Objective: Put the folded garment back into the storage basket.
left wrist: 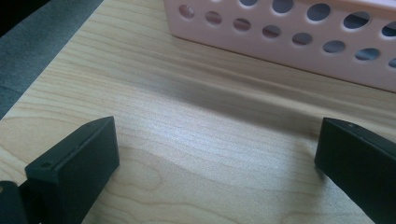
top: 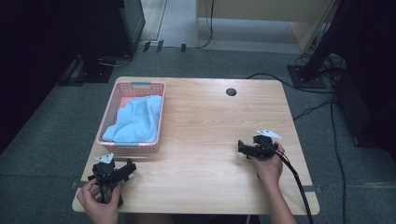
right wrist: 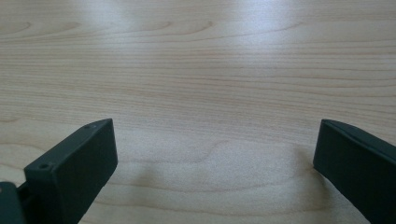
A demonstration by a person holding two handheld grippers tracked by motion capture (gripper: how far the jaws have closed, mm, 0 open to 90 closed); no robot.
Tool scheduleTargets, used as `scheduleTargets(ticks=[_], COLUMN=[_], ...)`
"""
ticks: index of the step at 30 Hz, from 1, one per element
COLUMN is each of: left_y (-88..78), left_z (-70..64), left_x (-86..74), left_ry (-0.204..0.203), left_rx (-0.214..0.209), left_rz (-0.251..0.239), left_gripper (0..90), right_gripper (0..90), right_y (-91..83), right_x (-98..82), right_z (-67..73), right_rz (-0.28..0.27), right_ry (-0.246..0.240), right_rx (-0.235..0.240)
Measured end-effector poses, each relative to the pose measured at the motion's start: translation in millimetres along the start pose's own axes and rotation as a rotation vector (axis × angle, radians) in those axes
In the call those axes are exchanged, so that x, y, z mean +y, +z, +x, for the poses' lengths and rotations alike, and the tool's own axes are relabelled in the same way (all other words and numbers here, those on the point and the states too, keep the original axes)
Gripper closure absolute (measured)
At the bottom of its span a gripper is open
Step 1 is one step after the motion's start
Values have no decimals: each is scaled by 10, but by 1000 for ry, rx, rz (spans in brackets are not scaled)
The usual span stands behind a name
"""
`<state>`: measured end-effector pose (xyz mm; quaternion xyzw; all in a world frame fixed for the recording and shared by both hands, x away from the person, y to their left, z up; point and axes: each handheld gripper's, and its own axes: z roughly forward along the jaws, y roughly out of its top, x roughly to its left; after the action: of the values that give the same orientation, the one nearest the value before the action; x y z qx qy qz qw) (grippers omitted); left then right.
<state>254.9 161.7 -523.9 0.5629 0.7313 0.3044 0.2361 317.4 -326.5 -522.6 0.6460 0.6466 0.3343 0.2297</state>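
a pink basket [top: 154,116] holding a crumpled light blue cloth [top: 135,119] sits on the left half of the wooden table [top: 210,126]; the left gripper [top: 125,169] rests near the front left corner, just before the basket, the right gripper [top: 242,147] at the right side, each in a hand, black cables on the grey floor [top: 46,130]
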Motion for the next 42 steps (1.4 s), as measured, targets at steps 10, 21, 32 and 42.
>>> scheduleTargets(ticks=[10, 21, 32, 42], left_y=[0, 0, 0, 0], left_z=[0, 0, 0, 0], left_x=[0, 0, 0, 0], left_ry=[0, 0, 0, 0], left_rx=[0, 0, 0, 0], left_rz=[0, 0, 0, 0], left_gripper=[0, 0, 0, 0], right_gripper=[0, 0, 0, 0], right_y=[-32, -73, -116, -177], right_x=[-29, -73, -119, -153], right_z=[-68, -165, -226, -355], right_rz=[4, 4, 6, 5], right_ry=[-1, 12, -10, 3], right_rx=[-13, -20, -46, -63])
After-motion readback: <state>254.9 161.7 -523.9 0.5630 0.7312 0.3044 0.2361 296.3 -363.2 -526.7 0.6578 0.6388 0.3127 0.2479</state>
